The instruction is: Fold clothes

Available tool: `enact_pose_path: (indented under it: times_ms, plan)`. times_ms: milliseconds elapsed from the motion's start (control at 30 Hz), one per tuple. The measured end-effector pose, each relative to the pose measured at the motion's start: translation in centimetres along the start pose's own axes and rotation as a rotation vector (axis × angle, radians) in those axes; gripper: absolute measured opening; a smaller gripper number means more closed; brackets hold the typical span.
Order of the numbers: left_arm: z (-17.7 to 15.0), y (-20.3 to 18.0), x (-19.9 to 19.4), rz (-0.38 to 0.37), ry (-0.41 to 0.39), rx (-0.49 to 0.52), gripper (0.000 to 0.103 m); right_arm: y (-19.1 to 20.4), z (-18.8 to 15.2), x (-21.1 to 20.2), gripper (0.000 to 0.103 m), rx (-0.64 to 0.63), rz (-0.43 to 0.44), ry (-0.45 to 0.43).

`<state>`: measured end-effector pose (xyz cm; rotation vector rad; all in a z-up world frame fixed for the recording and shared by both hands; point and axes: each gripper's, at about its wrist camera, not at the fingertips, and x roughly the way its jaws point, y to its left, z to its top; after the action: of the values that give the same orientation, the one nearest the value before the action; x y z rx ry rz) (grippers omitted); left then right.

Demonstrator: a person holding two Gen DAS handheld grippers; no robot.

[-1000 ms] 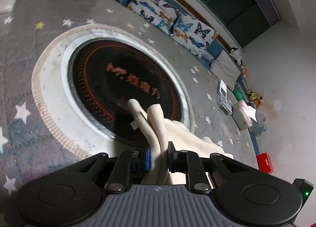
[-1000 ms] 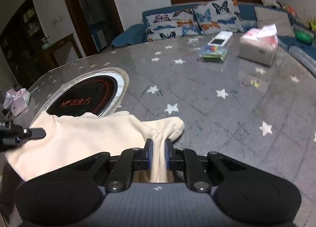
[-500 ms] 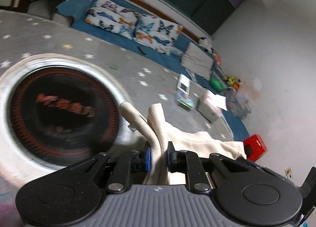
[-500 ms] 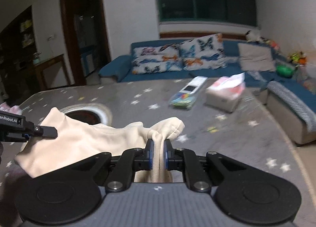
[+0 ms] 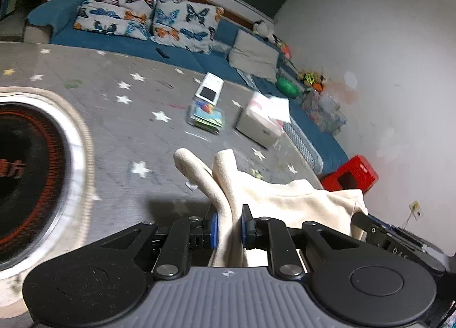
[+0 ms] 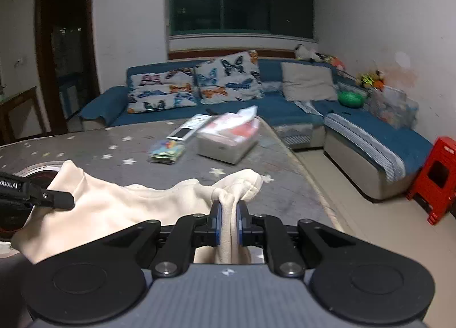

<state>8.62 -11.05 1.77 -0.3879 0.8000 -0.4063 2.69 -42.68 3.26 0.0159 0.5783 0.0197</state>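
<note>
The left gripper point(image 5: 228, 226) is clamped on a bunched fold of the cream-coloured fleece garment point(image 5: 285, 199), with 2 rounded ends of cloth sticking up past its blue pads point(image 5: 214, 229). The right gripper point(image 6: 228, 224) is likewise closed on another gathered edge of the same garment point(image 6: 128, 208), the cloth pinched tight between its pads. The garment spans between the 2 grippers, sagging slightly in the middle, above the grey star-patterned tablecloth point(image 6: 128, 148) of the table.

In the right wrist view the black finger of the left gripper point(image 6: 54, 199) shows at the left edge, biting the far corner of the cloth. To the left on the table lies a round black inset cooktop with orange markings point(image 5: 28, 174), ringed in silver. Farther off on the table sit a white tissue box point(image 5: 260, 125), a flat pack of colourful items point(image 5: 208, 117) and a white boxed device point(image 5: 209, 91). Behind the table runs a blue sofa point(image 6: 285, 111) with butterfly-print cushions point(image 6: 196, 85); a red plastic stool point(image 6: 436, 176) stands on the floor at the right.
</note>
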Motion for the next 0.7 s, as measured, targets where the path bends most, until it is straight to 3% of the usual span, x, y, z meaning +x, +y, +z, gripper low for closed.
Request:
enact_pose_path:
  times_ms: [267, 467, 700]
  plan:
    - [-0.4, -0.9, 2.2, 0.017, 0.035, 0.052, 0.017, -2.3, -1.2, 2.3, 0.009, 0.031, -0.045, 0.048]
    - [-0.7, -0.1, 3.1, 0.071, 0.07, 0.07, 0.021, -3.2, -2.4, 4.4, 0.011, 0.049, -0.056, 0.11]
    - [0.5, 0.4, 2.4, 0.118, 0.023, 0.09, 0.022, -4.2, -2.4, 4.6, 0.014, 0.074, -0.088, 0.106]
